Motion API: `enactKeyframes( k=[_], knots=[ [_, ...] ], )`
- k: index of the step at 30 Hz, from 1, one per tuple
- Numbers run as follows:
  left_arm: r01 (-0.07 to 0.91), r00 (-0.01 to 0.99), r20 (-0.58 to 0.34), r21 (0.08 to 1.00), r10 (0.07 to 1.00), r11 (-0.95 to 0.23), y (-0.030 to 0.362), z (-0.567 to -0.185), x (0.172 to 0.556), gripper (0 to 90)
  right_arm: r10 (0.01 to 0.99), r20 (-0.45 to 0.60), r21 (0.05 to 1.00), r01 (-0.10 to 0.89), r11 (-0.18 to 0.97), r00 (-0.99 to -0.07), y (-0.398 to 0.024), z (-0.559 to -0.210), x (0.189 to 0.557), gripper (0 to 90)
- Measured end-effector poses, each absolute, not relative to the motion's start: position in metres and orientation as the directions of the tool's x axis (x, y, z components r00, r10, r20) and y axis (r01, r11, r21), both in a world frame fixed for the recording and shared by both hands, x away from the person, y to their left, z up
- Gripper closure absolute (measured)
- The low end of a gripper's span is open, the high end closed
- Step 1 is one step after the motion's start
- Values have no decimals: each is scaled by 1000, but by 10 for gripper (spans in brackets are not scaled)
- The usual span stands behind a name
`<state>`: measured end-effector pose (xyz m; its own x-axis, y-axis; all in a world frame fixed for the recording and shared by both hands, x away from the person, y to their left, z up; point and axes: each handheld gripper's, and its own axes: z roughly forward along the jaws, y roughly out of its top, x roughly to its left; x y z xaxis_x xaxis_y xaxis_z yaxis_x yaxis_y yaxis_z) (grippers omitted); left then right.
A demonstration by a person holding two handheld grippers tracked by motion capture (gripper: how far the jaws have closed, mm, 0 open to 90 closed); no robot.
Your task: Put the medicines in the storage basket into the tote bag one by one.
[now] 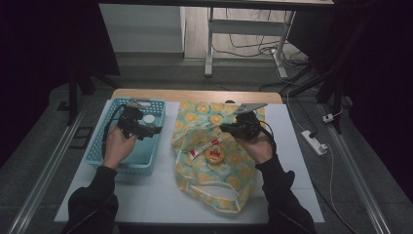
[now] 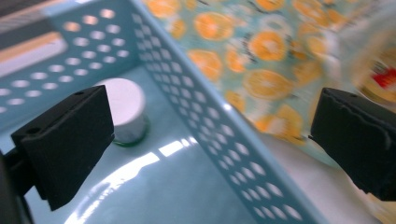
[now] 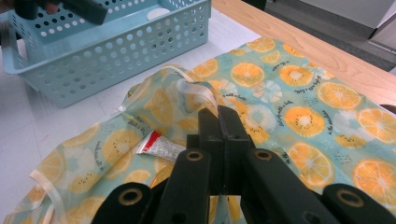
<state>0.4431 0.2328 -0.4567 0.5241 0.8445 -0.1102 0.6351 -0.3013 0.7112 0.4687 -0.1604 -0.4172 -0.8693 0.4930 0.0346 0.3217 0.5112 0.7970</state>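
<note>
**Orange-print bag held open beside the blue basket**

Fruit-patterned cloth makes up the bag [image 1: 209,161], which lies on the table just right of the blue basket [image 1: 97,156]. The right gripper [image 1: 229,128] has its jaws pressed together on the bag's rim, holding it up. Inside the bag lie a tube [image 3: 156,147] and a round tin [image 1: 215,154]. The left gripper [image 1: 146,132] hangs over the basket, jaws wide apart and empty, near a white-capped jar [image 2: 123,109].

Jar [image 1: 149,118] in basket [image 1: 107,146], left of bag [image 1: 214,190] w/ tube [image 1: 202,147].
</note>
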Motion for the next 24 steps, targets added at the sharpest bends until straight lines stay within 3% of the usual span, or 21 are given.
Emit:
enactKeyframes(
  k=[15, 24],
  knots=[
    [722, 438, -33, 609, 899, -329, 242, -477, 478, 2, 494, 38, 796, 325, 510, -869, -161, -417, 469, 900],
    [760, 438, -50, 553, 898, -340, 243, -489, 496, 4, 492, 39, 796, 325, 511, -869, -161, -417, 469, 900]
  ],
)
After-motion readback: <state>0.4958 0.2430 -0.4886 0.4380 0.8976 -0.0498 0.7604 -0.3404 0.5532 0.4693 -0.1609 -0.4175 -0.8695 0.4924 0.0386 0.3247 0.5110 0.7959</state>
